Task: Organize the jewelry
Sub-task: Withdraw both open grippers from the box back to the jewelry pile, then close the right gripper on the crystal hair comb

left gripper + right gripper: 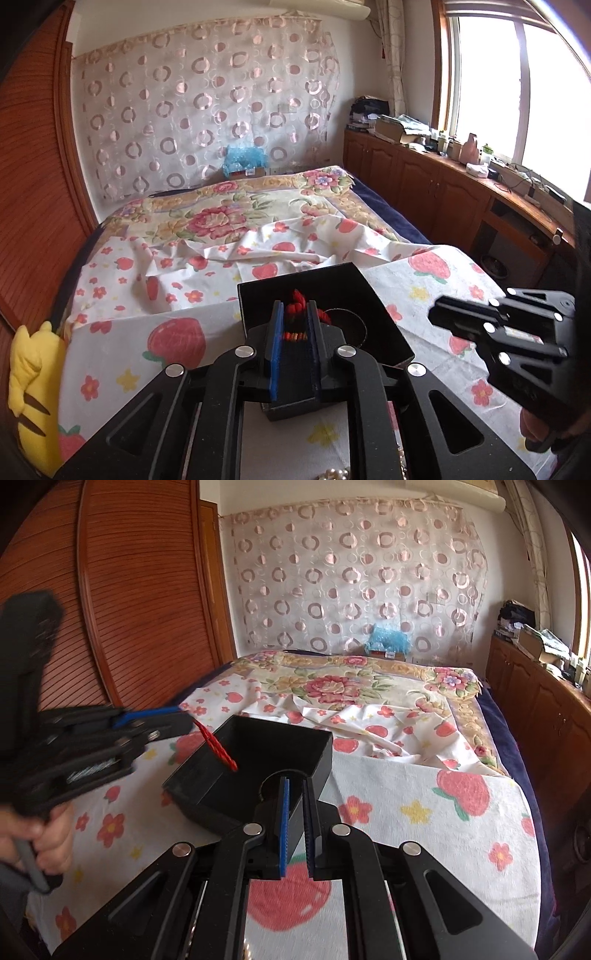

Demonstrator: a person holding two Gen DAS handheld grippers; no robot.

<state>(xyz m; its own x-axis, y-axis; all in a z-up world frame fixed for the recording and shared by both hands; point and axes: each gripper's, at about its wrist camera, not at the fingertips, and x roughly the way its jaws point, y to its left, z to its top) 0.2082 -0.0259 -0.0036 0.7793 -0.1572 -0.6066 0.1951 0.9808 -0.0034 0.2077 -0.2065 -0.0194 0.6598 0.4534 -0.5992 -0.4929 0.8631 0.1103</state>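
Observation:
A black open box (pixel 332 295) (pixel 258 753) sits on the strawberry-print sheet on the bed. My left gripper (pixel 294 306) (pixel 184 722) is shut on a red braided cord bracelet (pixel 297 301) (pixel 218 747) and holds it over the box's left side, the cord dangling into the box. My right gripper (pixel 295 786) (pixel 437 308) hovers at the box's near right corner, its fingers a narrow gap apart with nothing between them. A pearl piece (pixel 338 473) lies on the sheet at the bottom edge of the left wrist view.
A yellow plush toy (pixel 33 391) lies at the bed's left edge. A wooden wardrobe (pixel 129 609) stands on the left, low cabinets (pixel 443 192) with clutter on the right under the window. A rumpled floral blanket (pixel 351 686) covers the far bed.

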